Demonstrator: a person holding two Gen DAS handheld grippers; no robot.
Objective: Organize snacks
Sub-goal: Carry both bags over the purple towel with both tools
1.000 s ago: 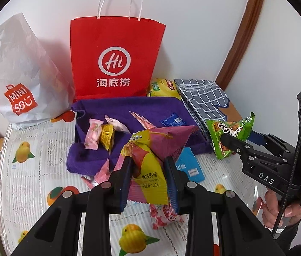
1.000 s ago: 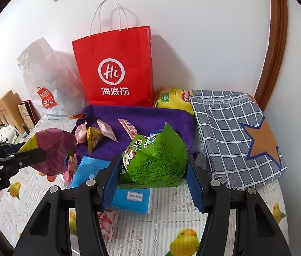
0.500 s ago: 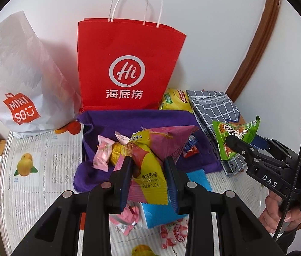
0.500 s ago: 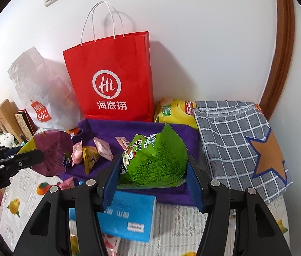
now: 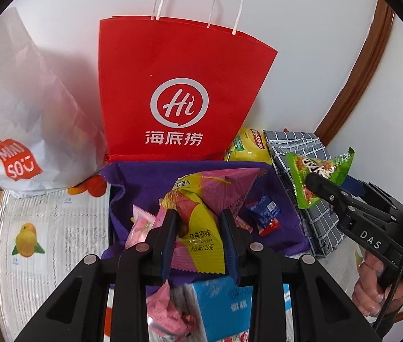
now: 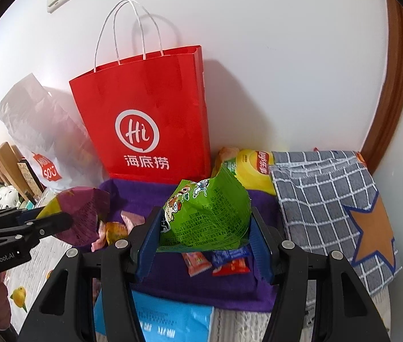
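Observation:
My left gripper (image 5: 198, 239) is shut on a pink and yellow snack packet (image 5: 201, 208), held above the purple cloth (image 5: 150, 182); the same packet (image 6: 83, 213) shows at the left of the right wrist view. My right gripper (image 6: 205, 242) is shut on a puffy green snack packet (image 6: 207, 219), which also shows at the right (image 5: 312, 176) in the left wrist view. Both hang just in front of the upright red paper bag (image 5: 178, 91) (image 6: 147, 114). Small wrapped candies (image 5: 141, 225) (image 6: 224, 260) lie on the cloth.
A white plastic bag (image 5: 18, 119) stands left of the red one. A yellow chip bag (image 6: 254, 165) and a grey checked cloth with an orange star (image 6: 329, 196) lie to the right. A blue tissue pack (image 6: 170, 325) sits near the front. A hand (image 5: 372, 285) holds the right gripper.
Both grippers have moved toward the red bag with their packets still held; the bag and purple cloth loom larger, and the blue pack has slid under the fingers.

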